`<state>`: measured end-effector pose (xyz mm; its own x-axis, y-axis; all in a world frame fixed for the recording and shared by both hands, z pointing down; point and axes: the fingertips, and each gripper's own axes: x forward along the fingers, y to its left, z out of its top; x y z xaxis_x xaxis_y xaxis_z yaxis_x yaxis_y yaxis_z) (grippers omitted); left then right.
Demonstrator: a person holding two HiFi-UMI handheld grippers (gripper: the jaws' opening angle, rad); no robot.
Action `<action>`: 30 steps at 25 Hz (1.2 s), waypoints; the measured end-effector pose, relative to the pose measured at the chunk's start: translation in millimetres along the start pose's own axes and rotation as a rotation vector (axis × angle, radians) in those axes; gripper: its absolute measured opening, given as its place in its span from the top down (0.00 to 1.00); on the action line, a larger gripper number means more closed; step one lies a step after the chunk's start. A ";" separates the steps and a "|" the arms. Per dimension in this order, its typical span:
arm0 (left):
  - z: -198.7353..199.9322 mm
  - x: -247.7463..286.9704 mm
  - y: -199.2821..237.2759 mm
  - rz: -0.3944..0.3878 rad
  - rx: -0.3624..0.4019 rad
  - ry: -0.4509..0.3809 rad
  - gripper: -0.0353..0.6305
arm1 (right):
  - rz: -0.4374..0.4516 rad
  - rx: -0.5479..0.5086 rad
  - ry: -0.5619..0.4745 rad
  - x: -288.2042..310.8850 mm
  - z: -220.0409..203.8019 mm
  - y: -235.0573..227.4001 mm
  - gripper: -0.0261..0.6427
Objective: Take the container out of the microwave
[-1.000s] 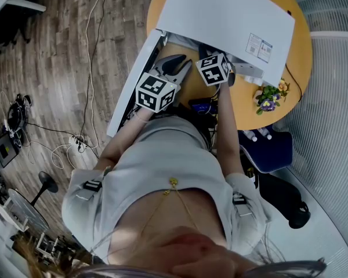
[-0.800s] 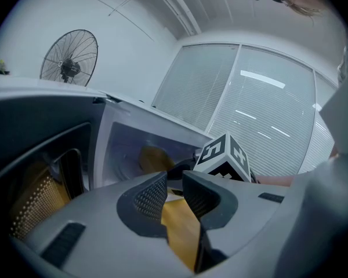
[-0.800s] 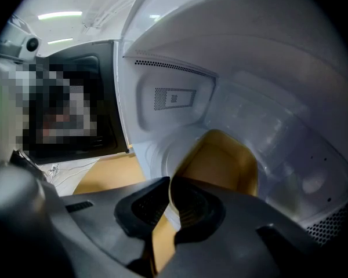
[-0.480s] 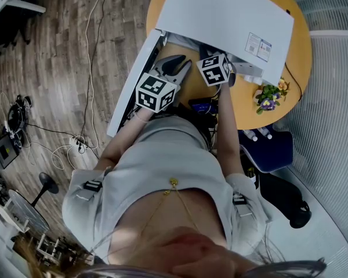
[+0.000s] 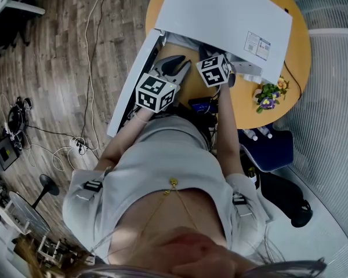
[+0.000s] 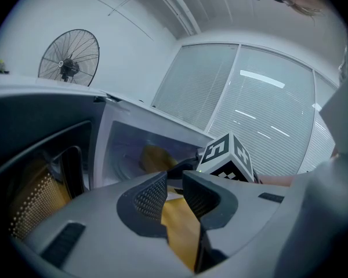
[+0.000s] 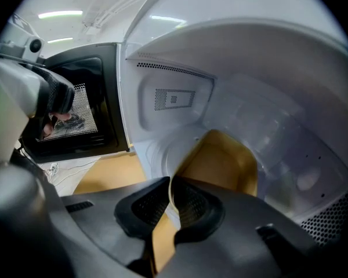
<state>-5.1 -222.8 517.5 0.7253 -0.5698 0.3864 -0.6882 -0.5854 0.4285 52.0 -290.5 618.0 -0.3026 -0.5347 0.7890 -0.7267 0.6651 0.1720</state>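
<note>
Brown wood floor [image 5: 58, 57] lay around a round orange desk [image 5: 296, 51], with a white boxy microwave [image 5: 220, 10] on it near the top of the frame. Its door [image 5: 130, 86] was already open. The right tool [image 7: 169, 185] was pinched tight on the thin rim of the smooth tan container [image 7: 223, 167], which sat inside the microwave. The left tool [image 6: 174, 181] hung just outside, a little open and empty. I think pulling the container out was the part left to do.
</note>
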 end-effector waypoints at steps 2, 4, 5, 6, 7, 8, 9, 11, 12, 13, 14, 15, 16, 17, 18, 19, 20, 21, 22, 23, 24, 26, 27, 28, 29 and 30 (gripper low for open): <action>-0.2 -0.3 0.0 0.000 0.000 -0.001 0.82 | -0.001 -0.001 -0.003 -1.7 0.8 0.4 0.91; -0.4 -0.4 -0.4 -0.001 0.001 -0.001 0.82 | -0.004 -0.003 -0.006 -3.8 1.8 0.8 0.91; -0.4 -0.4 -0.9 -0.002 0.002 -0.001 0.82 | -0.005 -0.005 -0.007 -4.9 2.0 0.9 0.91; -0.3 -0.4 -1.4 -0.003 0.002 -0.001 0.82 | -0.007 -0.006 -0.008 -5.9 2.2 1.0 0.91; 0.0 -0.6 -1.9 -0.005 0.002 -0.002 0.82 | -0.008 -0.006 -0.010 -7.0 2.7 1.1 0.91; 0.3 -0.9 -2.5 -0.006 0.002 -0.002 0.82 | -0.009 -0.006 -0.011 -8.2 3.3 1.4 0.91; 0.4 -1.3 -3.1 -0.008 0.003 -0.003 0.82 | -0.009 -0.004 -0.013 -9.5 3.8 1.9 0.91; 0.3 -2.0 -4.6 -0.014 0.002 -0.004 0.82 | -0.011 -0.003 -0.015 -12.3 4.3 3.3 0.91; 0.1 -2.2 -5.4 -0.017 0.002 -0.005 0.82 | -0.012 -0.004 -0.015 -13.8 4.2 3.9 0.91; 0.1 -2.3 -6.2 -0.020 0.003 -0.005 0.82 | -0.013 -0.005 -0.016 -15.4 4.1 4.6 0.91; 0.1 -2.7 -6.9 -0.022 0.004 -0.006 0.82 | -0.014 -0.007 -0.016 -17.0 4.3 5.5 0.91; 0.1 -3.1 -7.5 -0.025 0.004 -0.006 0.82 | -0.015 -0.009 -0.017 -18.9 4.7 6.6 0.91; 0.0 -3.6 -8.0 -0.027 0.004 -0.006 0.82 | -0.017 -0.012 -0.018 -21.0 5.2 7.9 0.91; -0.1 -4.2 -8.5 -0.030 0.005 -0.006 0.82 | -0.018 -0.014 -0.019 -23.3 5.8 9.3 0.91; -0.3 -4.7 -9.2 -0.032 0.006 -0.006 0.82 | -0.020 -0.016 -0.021 -25.8 6.3 10.8 0.91; -0.7 -5.3 -9.8 -0.034 0.006 -0.006 0.82 | -0.022 -0.017 -0.023 -28.4 6.5 12.3 0.91; -1.3 -5.8 -10.6 -0.037 0.006 -0.005 0.82 | -0.023 -0.018 -0.025 -31.1 6.7 13.8 0.91; -1.9 -6.2 -11.3 -0.041 0.005 -0.005 0.82 | -0.025 -0.018 -0.026 -33.6 6.7 15.2 0.91; -2.4 -6.5 -12.1 -0.046 0.004 -0.005 0.82 | -0.026 -0.019 -0.027 -35.9 6.6 16.6 0.91; -2.8 -6.9 -12.9 -0.050 0.002 -0.006 0.82 | -0.028 -0.021 -0.026 -38.0 6.4 17.9 0.91; -3.1 -7.4 -13.8 -0.054 0.001 -0.006 0.82 | -0.030 -0.023 -0.026 -40.0 6.1 19.1 0.91; -4.1 -8.9 -15.5 -0.058 0.003 -0.006 0.82 | -0.034 -0.024 -0.028 -44.0 5.2 21.9 0.91; -4.7 -9.9 -16.3 -0.060 0.004 -0.005 0.82 | -0.034 -0.022 -0.030 -46.0 4.7 23.7 0.91; -5.4 -10.9 -17.1 -0.062 0.006 -0.004 0.82 | -0.035 -0.019 -0.031 -48.0 4.1 25.5 0.91; -6.2 -11.8 -18.0 -0.064 0.007 -0.003 0.82 | -0.036 -0.017 -0.031 -50.0 3.4 27.4 0.91; -7.3 -12.8 -19.0 -0.067 0.008 0.000 0.82 | -0.037 -0.017 -0.030 -52.0 2.3 29.5 0.91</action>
<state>-1.2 -200.2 510.4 0.7698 -0.5292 0.3567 -0.6381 -0.6270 0.4468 44.8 -244.3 580.7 -0.2939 -0.5741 0.7642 -0.7274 0.6530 0.2108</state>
